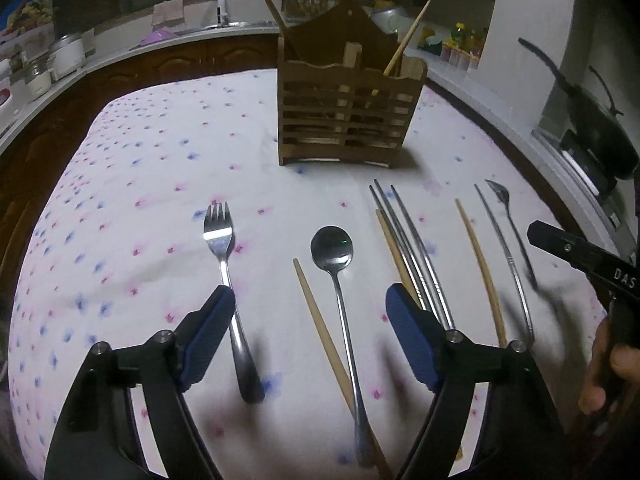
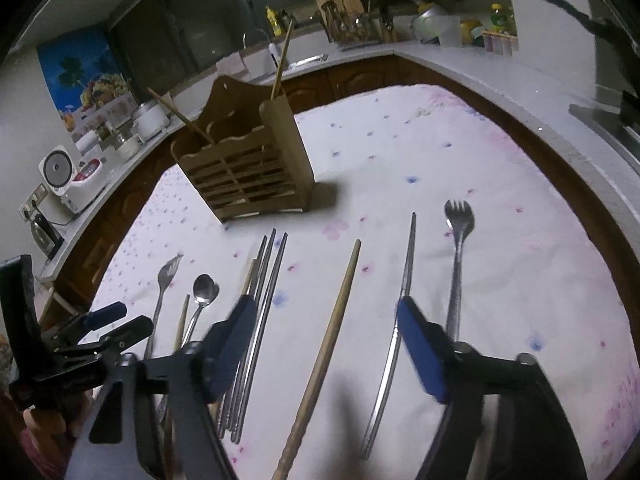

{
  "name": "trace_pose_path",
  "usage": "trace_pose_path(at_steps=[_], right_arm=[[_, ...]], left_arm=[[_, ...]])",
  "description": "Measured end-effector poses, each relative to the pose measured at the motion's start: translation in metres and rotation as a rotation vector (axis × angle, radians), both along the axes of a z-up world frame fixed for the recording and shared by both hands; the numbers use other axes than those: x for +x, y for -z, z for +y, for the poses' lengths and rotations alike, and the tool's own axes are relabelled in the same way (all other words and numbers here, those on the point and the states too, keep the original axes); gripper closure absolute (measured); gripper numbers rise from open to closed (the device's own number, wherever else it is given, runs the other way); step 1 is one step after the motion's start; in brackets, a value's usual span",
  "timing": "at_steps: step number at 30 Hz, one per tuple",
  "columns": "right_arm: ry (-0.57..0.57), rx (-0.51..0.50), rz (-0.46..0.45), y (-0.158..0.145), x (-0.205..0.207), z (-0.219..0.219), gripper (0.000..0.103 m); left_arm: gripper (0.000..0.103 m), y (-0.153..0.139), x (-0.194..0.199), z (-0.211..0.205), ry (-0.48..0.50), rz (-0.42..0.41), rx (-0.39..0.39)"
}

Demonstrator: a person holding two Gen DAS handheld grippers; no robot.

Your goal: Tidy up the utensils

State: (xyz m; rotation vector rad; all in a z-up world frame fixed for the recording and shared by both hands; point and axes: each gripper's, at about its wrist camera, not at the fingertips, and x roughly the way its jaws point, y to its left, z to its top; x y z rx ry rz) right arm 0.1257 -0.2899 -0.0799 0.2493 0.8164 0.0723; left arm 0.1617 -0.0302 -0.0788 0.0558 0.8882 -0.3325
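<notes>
Utensils lie in a row on a floral cloth before a slatted wooden holder (image 1: 346, 114) (image 2: 248, 164) with two wooden chopsticks in it. In the left wrist view: a fork (image 1: 228, 276), a wooden chopstick (image 1: 324, 336), a spoon (image 1: 340, 292), a bundle of metal chopsticks (image 1: 412, 256), a wooden chopstick (image 1: 480, 272), a metal chopstick (image 1: 504, 256). My left gripper (image 1: 310, 304) is open above the spoon and chopstick. My right gripper (image 2: 324, 314) is open above a wooden chopstick (image 2: 328, 340), with a metal chopstick (image 2: 396, 320) and a small fork (image 2: 456, 256) to its right.
The table cloth (image 1: 140, 184) is ringed by kitchen counters with a rice cooker (image 2: 72, 180), jars, a sink and a dark pan (image 1: 596, 136) on the stove at the right. The right gripper's body (image 1: 584, 256) shows at the right edge of the left wrist view.
</notes>
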Motion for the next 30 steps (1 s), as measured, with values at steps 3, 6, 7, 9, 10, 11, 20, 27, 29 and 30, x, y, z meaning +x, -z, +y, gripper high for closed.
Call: trace_pose_path(at_steps=[3,6,7,9,10,11,20,27,29,30], right_arm=[[-0.015,0.004,0.037,0.008,0.014,0.001,0.046],[-0.019,0.003,0.062,0.015,0.025,0.002,0.051],[-0.018,0.001,0.069,0.017,0.028,0.002,0.054],[-0.017,-0.003,0.084,0.022,0.033,0.001,0.056],[-0.017,-0.006,0.092,0.024,0.036,0.001,0.058],[-0.018,-0.006,0.101,0.027,0.039,0.001,0.058],[-0.016,-0.044,0.163,0.041,0.064,-0.003,0.066],[-0.024,-0.119,0.193,0.048,0.086,0.002,0.071],[-0.033,-0.164,0.203,0.048,0.094,0.007,0.072],[-0.037,-0.19,0.204,0.049,0.096,0.01,0.074]], left_arm=[[0.029,0.005,0.013,-0.005,0.001,0.038,-0.001],[0.032,0.01,0.024,-0.01,0.003,0.053,0.015],[0.032,0.011,0.026,-0.011,0.005,0.053,0.022],[0.034,0.014,0.031,-0.015,0.011,0.059,0.035],[0.036,0.016,0.033,-0.017,0.017,0.064,0.041],[0.037,0.019,0.035,-0.02,0.024,0.072,0.048],[0.043,0.036,0.048,-0.033,0.053,0.134,0.072],[0.056,0.04,0.052,-0.051,0.098,0.114,0.15],[0.068,0.039,0.053,-0.056,0.12,0.107,0.157],[0.071,0.038,0.053,-0.058,0.128,0.102,0.16]])
